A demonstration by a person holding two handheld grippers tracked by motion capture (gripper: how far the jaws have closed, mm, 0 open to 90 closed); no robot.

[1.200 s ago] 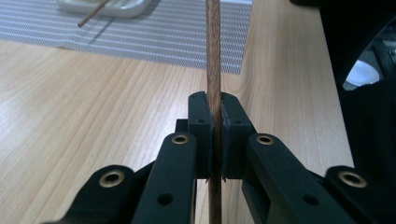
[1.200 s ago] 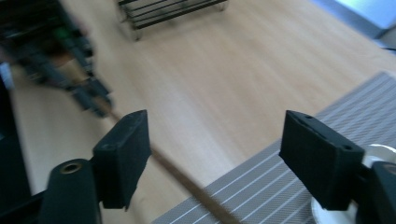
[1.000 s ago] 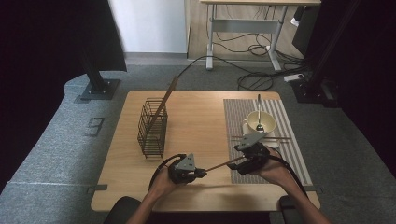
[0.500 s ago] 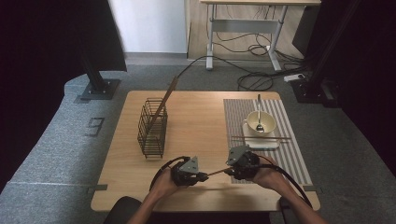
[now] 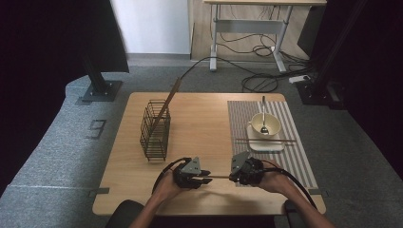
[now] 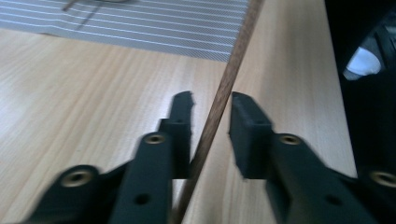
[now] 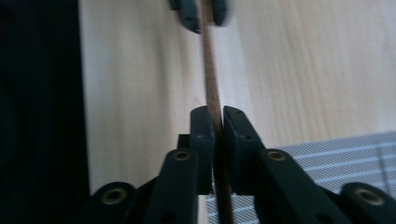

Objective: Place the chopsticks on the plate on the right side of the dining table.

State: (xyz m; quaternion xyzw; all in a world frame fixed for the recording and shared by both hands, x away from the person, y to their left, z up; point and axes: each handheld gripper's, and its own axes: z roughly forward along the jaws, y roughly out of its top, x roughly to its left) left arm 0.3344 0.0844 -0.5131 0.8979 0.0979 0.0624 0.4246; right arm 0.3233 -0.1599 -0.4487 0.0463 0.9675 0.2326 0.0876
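A thin brown chopstick (image 5: 218,177) hangs level just above the table's front edge, between my two grippers. My right gripper (image 5: 233,176) is shut on it; in the right gripper view its jaws (image 7: 218,116) pinch the chopstick (image 7: 208,70), which runs on toward the left gripper (image 7: 198,11) facing it. My left gripper (image 5: 205,178) is open. In the left gripper view the chopstick (image 6: 224,88) passes through the gap of the left gripper (image 6: 212,100), close against one jaw and apart from the other.
A black wire basket (image 5: 154,130) stands at the left-middle with one chopstick (image 5: 167,105) leaning out of it. On the striped placemat (image 5: 297,156) at the right sit a cream bowl (image 5: 259,122) with a spoon (image 5: 263,116), and a chopstick (image 5: 266,140) across a white dish (image 5: 266,145).
My right gripper has come from beside the bowl toward the front and left, carrying the chopstick's free end into the left gripper's open jaws. The left gripper has barely moved.
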